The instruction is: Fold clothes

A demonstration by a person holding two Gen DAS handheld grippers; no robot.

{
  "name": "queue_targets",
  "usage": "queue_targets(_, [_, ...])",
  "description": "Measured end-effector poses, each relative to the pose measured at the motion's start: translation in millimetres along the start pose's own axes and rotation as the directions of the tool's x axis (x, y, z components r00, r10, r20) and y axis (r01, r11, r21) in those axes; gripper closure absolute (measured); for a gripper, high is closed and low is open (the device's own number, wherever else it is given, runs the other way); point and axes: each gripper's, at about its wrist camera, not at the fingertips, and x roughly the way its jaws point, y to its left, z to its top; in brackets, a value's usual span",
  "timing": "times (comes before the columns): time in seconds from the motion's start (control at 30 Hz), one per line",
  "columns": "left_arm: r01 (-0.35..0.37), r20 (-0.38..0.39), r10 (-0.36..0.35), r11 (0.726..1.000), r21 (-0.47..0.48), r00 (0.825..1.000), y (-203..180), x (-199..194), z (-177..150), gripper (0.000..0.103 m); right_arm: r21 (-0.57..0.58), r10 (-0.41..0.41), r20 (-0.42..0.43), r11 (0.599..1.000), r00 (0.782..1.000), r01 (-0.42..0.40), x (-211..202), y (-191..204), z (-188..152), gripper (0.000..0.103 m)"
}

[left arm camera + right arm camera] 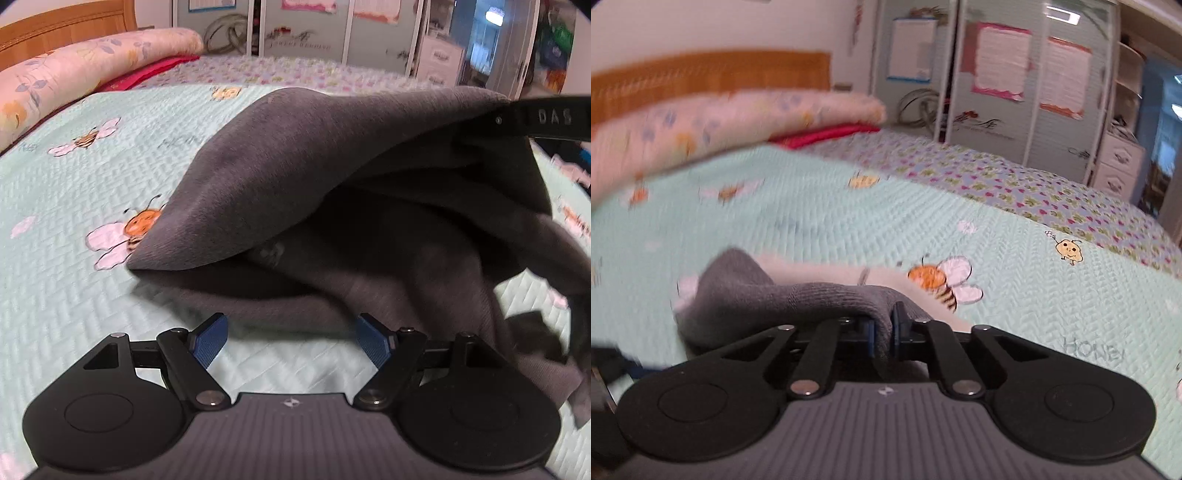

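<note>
Right gripper pinches a fold of the grey garment; left gripper waits, fingers apart and empty.

The right pads clamp only a narrow bunch of cloth, so a quick pull could slip it free and drop the raised flap unevenly. The left fingers sit just short of the garment's near hem, touching nothing. The garment lies mid-bed on the mint bee quilt, with open quilt left and ahead; the floral pillow is well apart.
</note>
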Motion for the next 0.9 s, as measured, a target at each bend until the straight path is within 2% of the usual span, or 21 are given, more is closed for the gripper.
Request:
queue_targets(0.07, [0.003,-0.015,-0.004,1.000,-0.020,1.000,-1,8,2,0.024,0.031,0.006,0.031,1.000,1.000,-0.007,-7,-3,2,0.098])
queue_targets(0.13, [0.002,-0.039,-0.004,1.000,-0.030,0.999,-2,14,4,0.024,0.027,-0.032,0.093,0.999,0.995,0.029,-23,0,2,0.099])
queue_targets(0.27, [0.007,-0.014,-0.007,1.000,-0.014,1.000,-5,6,4,0.024,0.056,-0.127,0.214,0.991,0.968,0.118,-64,-3,4,0.099])
queue_targets(0.4, [-0.016,0.028,0.015,1.000,0.010,0.999,-6,-4,8,0.024,0.168,-0.127,0.278,0.982,0.952,0.081,-116,-23,6,0.100])
queue_targets(0.5, [0.021,0.055,-0.021,1.000,0.008,0.998,-7,-7,16,0.024,0.198,-0.088,0.304,0.980,0.948,0.028,-150,-27,1,0.100])
queue_targets(0.6, [-0.010,0.093,0.008,1.000,0.024,0.996,-11,-5,36,0.024,0.224,-0.135,0.312,0.972,0.940,0.065,-150,-36,6,0.100])
queue_targets(0.63, [-0.022,0.110,0.019,0.999,0.031,0.994,-13,-3,43,0.024,0.238,-0.158,0.306,0.968,0.939,0.086,-145,-41,8,0.099])
queue_targets(0.7, [-0.049,0.140,0.041,0.997,0.055,0.989,-16,6,60,0.023,0.213,-0.228,0.182,0.959,0.957,0.188,-100,-62,6,0.093])
queue_targets(0.73, [-0.057,0.123,0.047,0.995,0.080,0.991,-18,17,67,0.023,0.196,-0.263,0.119,0.951,0.957,0.237,-77,-72,5,0.080])
queue_targets(0.8, [-0.083,0.082,0.074,0.990,0.117,0.994,-21,33,76,0.025,0.156,-0.330,-0.004,0.932,0.944,0.327,-33,-92,3,0.068])
queue_targets(0.9, [-0.083,0.101,0.071,0.988,0.128,0.992,-14,28,73,0.025,0.211,-0.284,-0.158,0.926,0.946,0.313,-14,-102,-23,0.068])
